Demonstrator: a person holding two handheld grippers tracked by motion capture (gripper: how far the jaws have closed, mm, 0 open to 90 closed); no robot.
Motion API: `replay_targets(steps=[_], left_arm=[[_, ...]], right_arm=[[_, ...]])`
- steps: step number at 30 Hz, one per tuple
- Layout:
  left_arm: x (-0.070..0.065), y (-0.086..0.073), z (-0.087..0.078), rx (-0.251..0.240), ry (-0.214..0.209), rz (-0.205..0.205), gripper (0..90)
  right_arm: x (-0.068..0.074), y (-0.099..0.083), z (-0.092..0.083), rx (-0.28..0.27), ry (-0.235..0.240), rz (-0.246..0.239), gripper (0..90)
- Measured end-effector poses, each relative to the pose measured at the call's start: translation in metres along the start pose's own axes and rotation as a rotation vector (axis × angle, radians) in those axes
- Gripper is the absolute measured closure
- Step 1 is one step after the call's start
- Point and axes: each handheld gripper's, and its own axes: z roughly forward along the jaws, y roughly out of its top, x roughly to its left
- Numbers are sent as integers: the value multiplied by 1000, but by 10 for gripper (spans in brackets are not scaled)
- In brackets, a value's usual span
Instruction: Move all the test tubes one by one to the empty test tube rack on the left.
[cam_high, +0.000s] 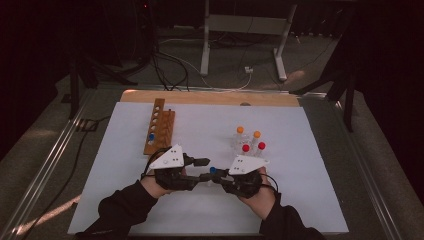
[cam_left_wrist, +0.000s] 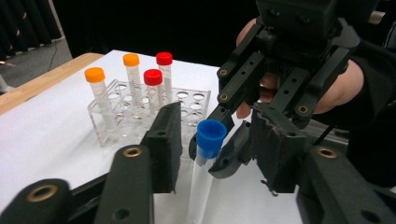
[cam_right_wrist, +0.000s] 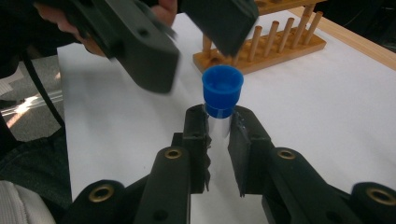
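A clear tube with a blue cap (cam_high: 213, 170) (cam_left_wrist: 211, 134) (cam_right_wrist: 222, 88) is held out level above the white mat between the two hands. My right gripper (cam_high: 218, 176) (cam_right_wrist: 219, 122) is shut on the clear body just under the cap. My left gripper (cam_high: 205, 169) (cam_left_wrist: 219, 119) faces it, one jaw on each side of the cap with a gap on both sides, so it is open. In the left gripper view the right gripper (cam_left_wrist: 210, 161) and the hand behind it fill the upper right. The left gripper (cam_right_wrist: 198, 60) hangs over the cap in the right gripper view.
A clear plastic rack (cam_high: 239, 145) (cam_left_wrist: 187, 100) right of centre holds two orange-capped tubes (cam_left_wrist: 95, 74) and two red-capped tubes (cam_left_wrist: 164, 58). A wooden peg rack (cam_high: 160, 125) (cam_right_wrist: 261, 51) at the left holds one blue-capped tube (cam_high: 151, 136). The white mat (cam_high: 300, 150) ends at a wooden table edge.
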Motion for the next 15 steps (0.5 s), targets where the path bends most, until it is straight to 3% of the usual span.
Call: replay_targets(steps=[8,15], left_arm=[[-1,-1,9,20,-2,18,683],[0,-1,11,17,23,25,762]], right_arm=[[1,1,0,-2,3,-2,769],[0,0,0,-2,1,3,769]])
